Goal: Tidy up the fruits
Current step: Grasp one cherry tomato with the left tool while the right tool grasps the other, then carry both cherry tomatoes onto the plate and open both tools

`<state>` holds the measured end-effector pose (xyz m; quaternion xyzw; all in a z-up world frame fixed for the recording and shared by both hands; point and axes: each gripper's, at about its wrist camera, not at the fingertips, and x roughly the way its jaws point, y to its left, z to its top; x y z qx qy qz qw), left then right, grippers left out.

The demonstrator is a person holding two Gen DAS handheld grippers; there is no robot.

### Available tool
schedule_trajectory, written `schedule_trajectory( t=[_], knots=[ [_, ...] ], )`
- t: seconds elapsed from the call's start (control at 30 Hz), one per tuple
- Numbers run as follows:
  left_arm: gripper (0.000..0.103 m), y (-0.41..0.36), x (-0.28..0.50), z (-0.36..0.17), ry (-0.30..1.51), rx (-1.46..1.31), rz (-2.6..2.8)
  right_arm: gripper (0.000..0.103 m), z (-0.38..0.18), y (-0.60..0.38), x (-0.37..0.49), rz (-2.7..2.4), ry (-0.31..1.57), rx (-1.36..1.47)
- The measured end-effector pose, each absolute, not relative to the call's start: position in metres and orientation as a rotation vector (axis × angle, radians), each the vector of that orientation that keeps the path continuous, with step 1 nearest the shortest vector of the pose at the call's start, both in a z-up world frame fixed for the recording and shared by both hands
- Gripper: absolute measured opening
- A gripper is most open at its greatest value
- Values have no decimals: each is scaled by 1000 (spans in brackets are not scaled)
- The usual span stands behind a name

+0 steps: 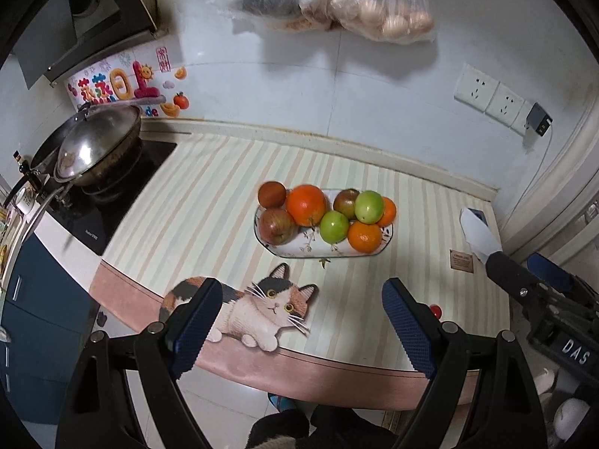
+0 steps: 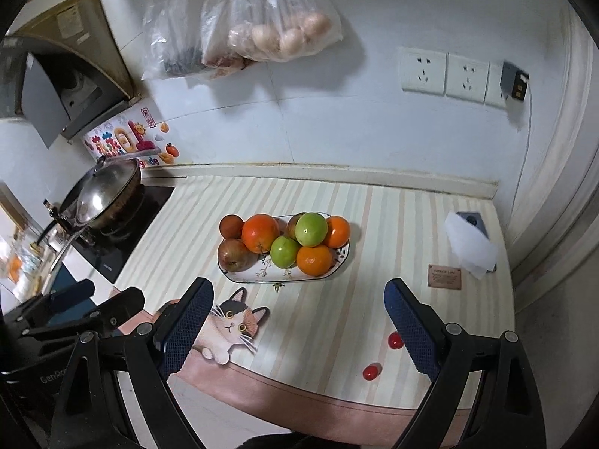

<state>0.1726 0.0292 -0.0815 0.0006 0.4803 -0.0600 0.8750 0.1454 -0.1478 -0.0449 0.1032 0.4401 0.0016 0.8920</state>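
Observation:
A white oval plate (image 1: 295, 251) (image 2: 245, 276) stands mid-counter on a striped mat, piled with oranges (image 1: 306, 204) (image 2: 259, 232), green apples (image 1: 369, 206) (image 2: 311, 229) and red apples (image 1: 276, 225) (image 2: 235, 255). A dark red fruit (image 1: 272, 194) (image 2: 231, 225) sits at the plate's far left end. Two small red tomatoes (image 2: 395, 340) (image 2: 371, 371) lie loose on the mat at the front right. My left gripper (image 1: 305, 325) hangs open near the counter's front edge, short of the plate, nothing between its fingers. My right gripper (image 2: 299, 325) is likewise open and empty, to the right of the left one.
A lidded wok (image 1: 95, 146) (image 2: 106, 196) sits on the black hob at the left. A tissue pack (image 1: 479, 232) (image 2: 471, 241) and a brown card (image 2: 444, 277) lie at the right. Plastic bags (image 2: 262, 30) hang on the wall; sockets (image 2: 445, 73) are beside them.

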Motion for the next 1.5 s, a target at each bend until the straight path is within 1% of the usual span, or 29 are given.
schedule_trajectory(
  t=[0.13, 0.27, 0.3, 0.33, 0.4, 0.43, 0.5, 0.6, 0.7, 0.77, 0.8, 0.83, 0.9, 0.97, 1.03, 1.17, 1.23, 1.27, 1.33, 1.37, 1.5],
  knots=[
    [87, 4, 185, -111, 1066, 43, -109, 95, -72, -183, 153, -20, 974, 264],
    [87, -27, 199, -158, 1165, 96, -110, 94, -123, -224, 160, -90, 1056, 276],
    [87, -35, 201, -171, 1192, 106, -109, 89, -138, -232, 162, -94, 1082, 280],
    [87, -43, 204, -187, 1221, 120, -105, 79, -160, -243, 166, -98, 1121, 291],
    [87, -57, 211, -216, 1284, 144, -104, 67, -192, -256, 171, -94, 1183, 312],
    [87, -64, 213, -229, 1311, 156, -103, 65, -214, -264, 175, -88, 1218, 332],
    [87, -76, 217, -254, 1370, 174, -108, 64, -247, -273, 180, -74, 1270, 362],
    [87, -92, 219, -284, 1436, 200, -124, 64, -282, -276, 187, -66, 1316, 361],
    [87, -103, 217, -295, 1472, 206, -150, 54, -313, -277, 194, -50, 1364, 379],
    [87, -111, 213, -300, 1491, 208, -176, 41, -331, -276, 196, -47, 1394, 378],
    [87, -114, 211, -302, 1500, 205, -188, 33, -334, -276, 195, -46, 1396, 379],
    [87, -118, 208, -304, 1510, 201, -201, 30, -332, -276, 194, -41, 1368, 366],
    [87, -127, 203, -307, 1527, 187, -239, 30, -327, -280, 191, -51, 1351, 354],
    [82, -142, 197, -312, 1551, 190, -291, 30, -320, -289, 186, -70, 1329, 364],
    [74, -159, 190, -316, 1565, 209, -350, 30, -313, -298, 180, -94, 1319, 375],
    [65, -188, 179, -326, 1577, 263, -417, 30, -311, -318, 163, -140, 1318, 390],
    [53, -199, 174, -331, 1579, 290, -433, 30, -316, -327, 156, -160, 1334, 403],
    [51, -203, 172, -333, 1581, 304, -438, 30, -317, -329, 152, -165, 1336, 408],
    [40, -210, 169, -335, 1577, 320, -447, 30, -316, -338, 144, -177, 1338, 414],
    [39, -212, 168, -335, 1571, 329, -444, 30, -317, -341, 141, -182, 1336, 419],
    [24, -226, 160, -335, 1530, 364, -437, 30, -314, -346, 133, -191, 1326, 427]
  ],
)
